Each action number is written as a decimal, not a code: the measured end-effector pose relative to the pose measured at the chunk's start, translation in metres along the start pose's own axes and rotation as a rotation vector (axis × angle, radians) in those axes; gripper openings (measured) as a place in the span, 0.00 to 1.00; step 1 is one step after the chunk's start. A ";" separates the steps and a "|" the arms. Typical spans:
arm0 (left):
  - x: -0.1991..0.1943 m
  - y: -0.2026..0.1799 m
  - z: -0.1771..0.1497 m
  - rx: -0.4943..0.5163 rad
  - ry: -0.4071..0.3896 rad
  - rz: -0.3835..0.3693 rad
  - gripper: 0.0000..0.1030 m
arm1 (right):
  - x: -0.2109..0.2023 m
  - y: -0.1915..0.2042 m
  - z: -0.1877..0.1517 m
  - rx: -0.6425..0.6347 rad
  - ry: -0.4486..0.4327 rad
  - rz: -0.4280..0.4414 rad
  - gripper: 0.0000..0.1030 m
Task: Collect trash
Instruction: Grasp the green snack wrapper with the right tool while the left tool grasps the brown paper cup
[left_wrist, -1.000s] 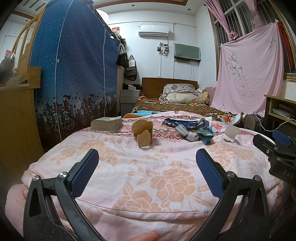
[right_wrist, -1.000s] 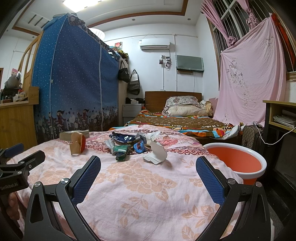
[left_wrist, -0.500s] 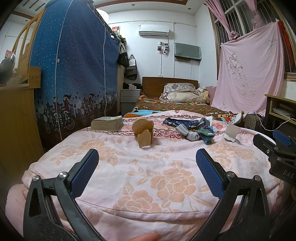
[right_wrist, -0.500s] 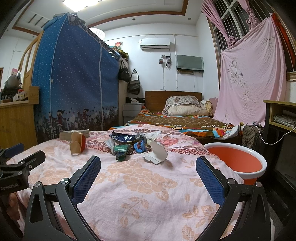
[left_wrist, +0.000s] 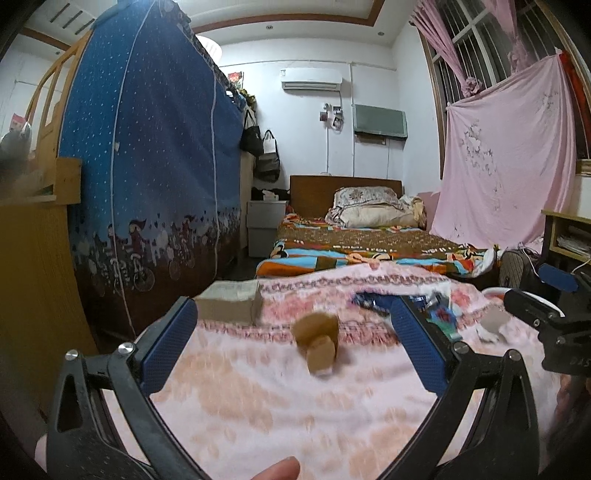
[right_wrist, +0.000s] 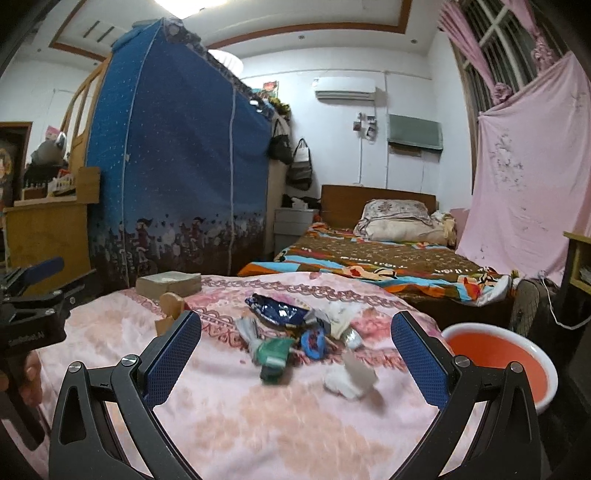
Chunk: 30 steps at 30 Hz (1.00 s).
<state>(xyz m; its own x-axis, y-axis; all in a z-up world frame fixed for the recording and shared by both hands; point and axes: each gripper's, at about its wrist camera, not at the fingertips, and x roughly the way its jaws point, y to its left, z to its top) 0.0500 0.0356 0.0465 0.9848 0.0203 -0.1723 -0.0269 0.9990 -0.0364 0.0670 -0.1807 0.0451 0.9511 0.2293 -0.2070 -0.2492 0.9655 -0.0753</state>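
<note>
The left gripper (left_wrist: 293, 345) hangs over the pink floral bedspread (left_wrist: 258, 413) with its blue-padded jaws spread wide and nothing between them; a fingertip (left_wrist: 279, 470) shows at the bottom edge of its view. The right gripper (right_wrist: 295, 349) is likewise spread wide and empty.

Centred between the left jaws, blurred, a crumpled brown paper bag (left_wrist: 317, 343) lies on the spread, with a tan box (left_wrist: 231, 301) up and to the left. The right view shows the bag only as a sliver at centre left, mostly behind its own left finger. What that view shows clearly is the trash heap in mid-frame: a dark blue wrapper (right_wrist: 275, 310), a green packet (right_wrist: 273, 356), a small blue wrapper (right_wrist: 314, 341) and crumpled white paper (right_wrist: 351, 376). The left view catches this heap only in part, at right behind a finger.

The orange basin with a white rim (right_wrist: 498, 363) sits beside the bed at lower right of the right view; the left view shows just a strip of its rim.

Lettering on each opposite gripper's body is too blurred to read.
</note>
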 end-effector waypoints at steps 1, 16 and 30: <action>0.006 0.001 0.002 0.003 0.006 -0.008 0.89 | 0.004 0.000 0.002 -0.003 0.007 0.003 1.00; 0.093 -0.011 -0.023 -0.054 0.414 -0.161 0.54 | 0.081 -0.006 -0.014 0.061 0.355 0.123 0.51; 0.109 -0.016 -0.035 -0.032 0.538 -0.168 0.07 | 0.098 -0.007 -0.025 0.087 0.422 0.198 0.28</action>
<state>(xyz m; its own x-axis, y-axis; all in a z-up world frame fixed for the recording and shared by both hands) 0.1515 0.0201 -0.0061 0.7499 -0.1709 -0.6391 0.1090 0.9848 -0.1354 0.1579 -0.1679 0.0012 0.7248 0.3575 -0.5890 -0.3850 0.9191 0.0841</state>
